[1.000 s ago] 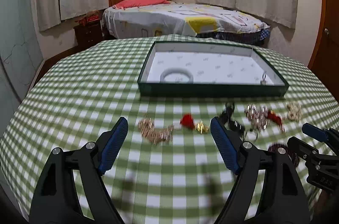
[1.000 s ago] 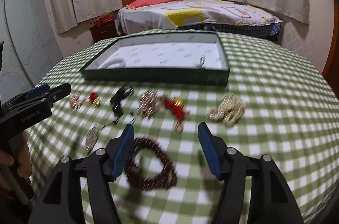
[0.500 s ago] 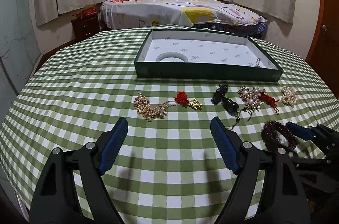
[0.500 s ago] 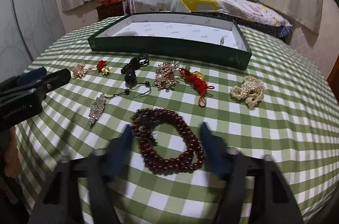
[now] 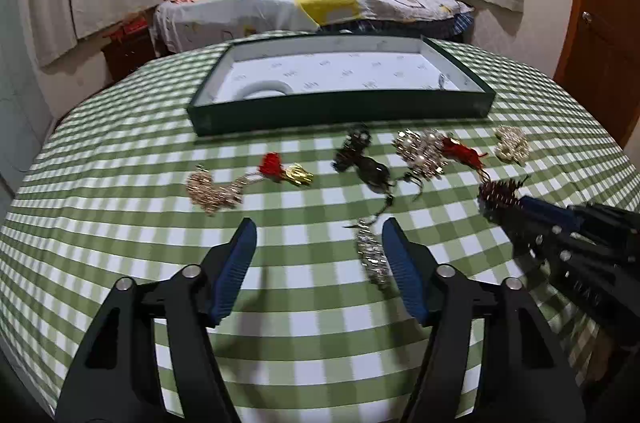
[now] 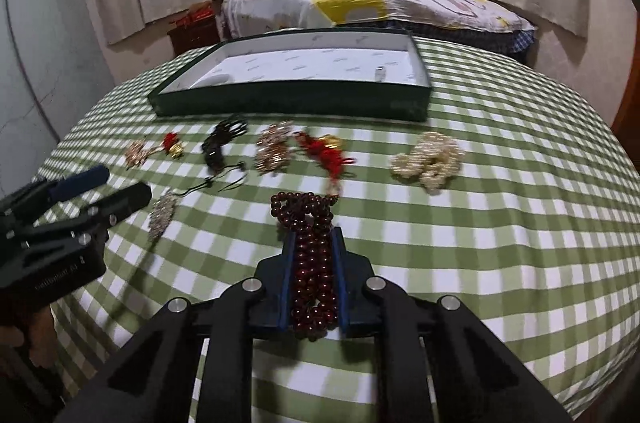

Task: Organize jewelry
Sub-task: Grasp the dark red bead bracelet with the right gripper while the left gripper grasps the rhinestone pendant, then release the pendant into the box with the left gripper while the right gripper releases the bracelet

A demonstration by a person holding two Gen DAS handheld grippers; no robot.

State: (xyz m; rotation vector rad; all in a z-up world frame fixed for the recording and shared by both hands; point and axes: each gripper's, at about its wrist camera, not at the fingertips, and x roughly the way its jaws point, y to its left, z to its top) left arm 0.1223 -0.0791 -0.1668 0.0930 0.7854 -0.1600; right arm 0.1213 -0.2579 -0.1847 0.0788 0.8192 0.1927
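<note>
While your right gripper [image 6: 313, 255] is closed on the dark red bead bracelet [image 6: 310, 251], the beads lie bunched between its blue pads [image 6: 289, 267], and their far loop rests on the green checked tablecloth [image 6: 500, 223] at 12 o'clock from the tips. In the left wrist view your left gripper [image 5: 316, 255] stands wide open with nothing between the jaws; a silver brooch [image 5: 372, 255] lies just beside its right pad [image 5: 400, 271].

From the bracelet, at 1 o'clock lies a heap of pearls [image 6: 430, 161], at 12 o'clock a red tassel [image 6: 326, 151] touching a gold and pearl cluster [image 6: 274, 147], at 11 o'clock a black cord piece [image 6: 220, 143], and further left a small gold charm with red knot [image 6: 154, 149]. Behind all these stands the dark green tray [image 6: 288, 103], with a white bangle [image 5: 266, 89] at its left end and a small ring [image 5: 442, 79] at its right end.
</note>
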